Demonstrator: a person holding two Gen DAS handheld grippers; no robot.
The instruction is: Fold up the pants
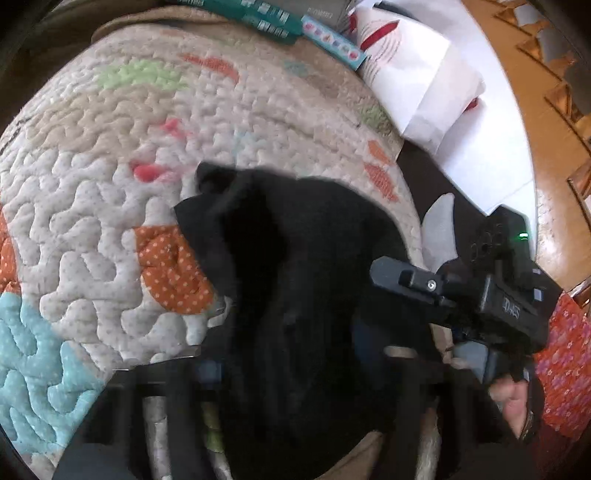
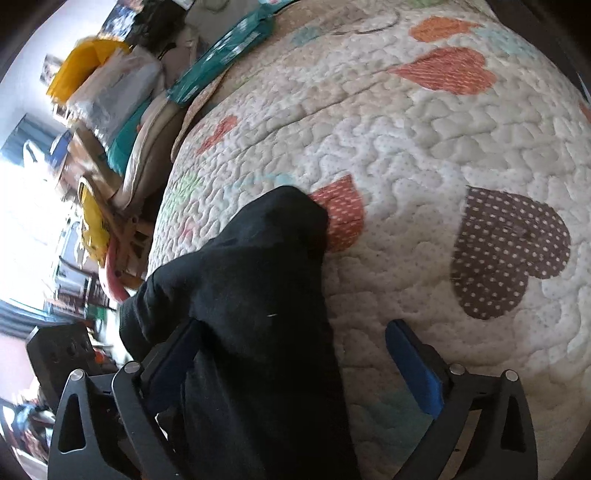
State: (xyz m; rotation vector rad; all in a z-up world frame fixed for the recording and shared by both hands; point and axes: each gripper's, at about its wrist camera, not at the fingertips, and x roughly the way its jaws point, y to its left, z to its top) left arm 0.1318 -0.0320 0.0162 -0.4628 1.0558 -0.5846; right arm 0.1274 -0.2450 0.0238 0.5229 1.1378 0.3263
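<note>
A: Black pants [image 2: 258, 280] bunched on the quilt [image 2: 424, 129], at its near left edge, trailing toward the camera.

B: Right gripper [image 2: 293, 328] spread wide over them. Cloth running between the jaws, up against the left finger. Blue right pad [image 2: 413, 365] well clear, bare quilt showing in the gap.

A: Released, then, gripping nothing. And the left gripper [image 1: 295, 387]?

B: Hard to call. Fingers blurred low in the left wrist view, pants heaped right across them. Clenched or loose, cannot tell.

A: Far tip of the pants touching a dotted orange heart [image 2: 343, 214].

B: Teal packs [image 1: 258, 18] and a white bag [image 1: 417, 81] along the far edge. Hand [image 1: 513, 402] on the right gripper's handle, near right.
</note>
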